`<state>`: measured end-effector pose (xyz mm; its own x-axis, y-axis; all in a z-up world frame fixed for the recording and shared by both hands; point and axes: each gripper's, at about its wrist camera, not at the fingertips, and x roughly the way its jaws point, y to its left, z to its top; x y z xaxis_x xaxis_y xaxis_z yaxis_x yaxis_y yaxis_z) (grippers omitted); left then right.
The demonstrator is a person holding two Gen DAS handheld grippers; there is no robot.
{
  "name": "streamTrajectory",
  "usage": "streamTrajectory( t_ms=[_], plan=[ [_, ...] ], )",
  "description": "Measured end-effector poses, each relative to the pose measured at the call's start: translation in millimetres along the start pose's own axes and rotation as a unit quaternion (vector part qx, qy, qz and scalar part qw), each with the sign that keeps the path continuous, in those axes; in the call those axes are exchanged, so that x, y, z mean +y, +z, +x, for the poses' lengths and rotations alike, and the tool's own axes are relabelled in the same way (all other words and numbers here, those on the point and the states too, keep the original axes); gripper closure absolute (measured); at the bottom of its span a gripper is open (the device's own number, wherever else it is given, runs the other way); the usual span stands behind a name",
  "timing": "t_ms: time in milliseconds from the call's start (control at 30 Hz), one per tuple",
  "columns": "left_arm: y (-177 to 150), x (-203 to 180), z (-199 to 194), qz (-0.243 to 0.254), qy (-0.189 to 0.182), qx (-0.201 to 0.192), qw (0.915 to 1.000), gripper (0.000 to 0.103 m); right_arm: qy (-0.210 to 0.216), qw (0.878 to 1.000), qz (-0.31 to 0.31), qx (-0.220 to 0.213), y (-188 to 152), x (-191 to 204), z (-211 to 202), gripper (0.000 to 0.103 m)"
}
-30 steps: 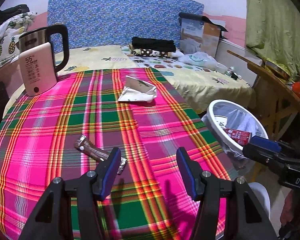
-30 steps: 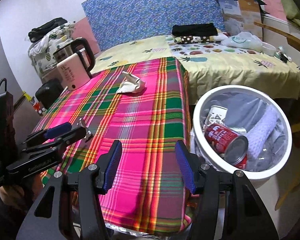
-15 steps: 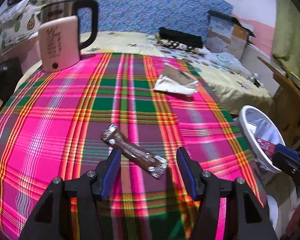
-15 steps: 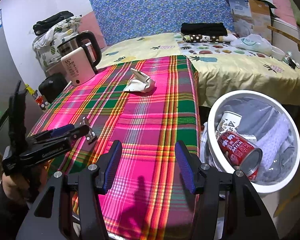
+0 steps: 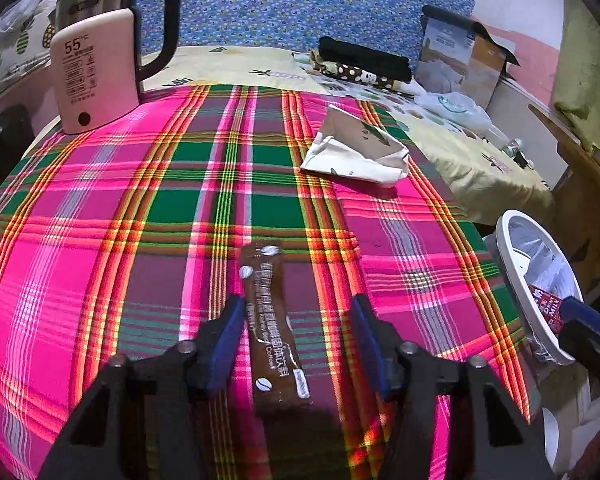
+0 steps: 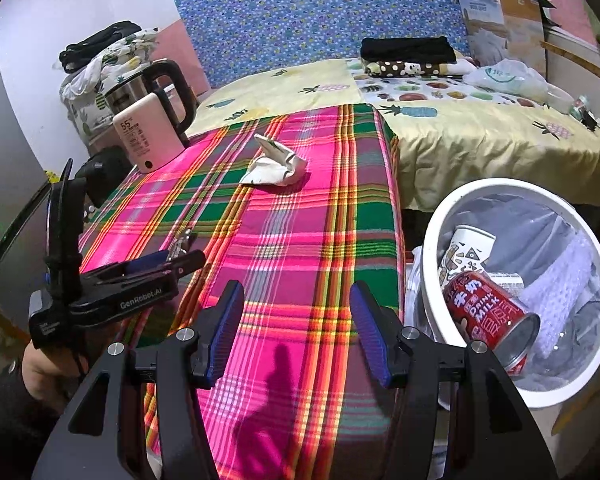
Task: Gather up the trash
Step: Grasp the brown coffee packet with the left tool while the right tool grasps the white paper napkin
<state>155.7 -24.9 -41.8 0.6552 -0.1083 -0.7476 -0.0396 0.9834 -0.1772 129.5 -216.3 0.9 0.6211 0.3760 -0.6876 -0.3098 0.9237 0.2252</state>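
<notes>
Coffee sachet (image 5: 274, 324), brown, flat on the plaid tablecloth (image 5: 100, 216), lengthwise between the blue pads of the left gripper (image 5: 296, 336); nearer the left pad, clear of the right one. Jaws just closing in, apart, not yet pressing the packet. Near end of the sachet lost in the gripper's shadow; print on it too small to read in full.

Ahead of the jaws and to the right, a crumpled white wrapper (image 5: 356, 152) on the cloth. Far ahead to the left, a pink-and-steel kettle (image 5: 96, 60). Off to the right past the cloth's edge, a white bin (image 5: 516, 288), partly cut off by the blue tips of the other tool.

Right gripper (image 6: 296, 332) open wide, nothing between the pads, poised above the near edge of the cloth. Right of its jaws, the bin (image 6: 432, 248) lined with a clear bag, holding a red milk can (image 6: 488, 316) and a patterned paper cup (image 6: 466, 252); lower rim hidden behind the gripper's finger. Left of its jaws, the left gripper seen side-on, sachet mostly hidden behind its tips, a hand (image 6: 48, 364) and dark sleeve below. Beyond the table, a bed with a yellow sheet (image 6: 480, 136), folded clothes and a cardboard box.
</notes>
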Motion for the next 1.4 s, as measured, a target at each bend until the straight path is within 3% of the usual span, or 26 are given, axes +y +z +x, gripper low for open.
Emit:
streamTrajectory(
  t_ms=[33,133,633,1133,1200,1333,1400],
  plan=[
    [0,1,0,0.001,0.000,0.001,1.0000,0.066,0.000,1.000,0.001,0.000,1,-1,1,0.047],
    [-1,6,-1,0.009,0.005,0.004,0.9999,0.083,0.000,1.000,0.003,-0.001,5,-1,4,0.047],
    [16,27,-15,0.006,-0.004,-0.012,0.9999,0.084,0.021,1.000,-0.012,0.012,40,9,33,0.047],
    [42,52,-2,0.001,-0.011,-0.019,0.9997,0.084,0.009,0.999,-0.019,0.039,87,11,106,0.047],
    [41,56,2,-0.002,-0.012,-0.016,0.9998,0.084,0.004,0.999,-0.018,0.045,91,10,116,0.052],
    [42,60,7,-0.004,-0.014,-0.009,0.9999,0.084,-0.001,0.998,-0.014,0.057,95,8,132,0.074],
    [42,60,8,-0.004,-0.014,-0.009,0.9999,0.084,-0.003,0.998,-0.011,0.055,95,8,132,0.080]
  ],
)
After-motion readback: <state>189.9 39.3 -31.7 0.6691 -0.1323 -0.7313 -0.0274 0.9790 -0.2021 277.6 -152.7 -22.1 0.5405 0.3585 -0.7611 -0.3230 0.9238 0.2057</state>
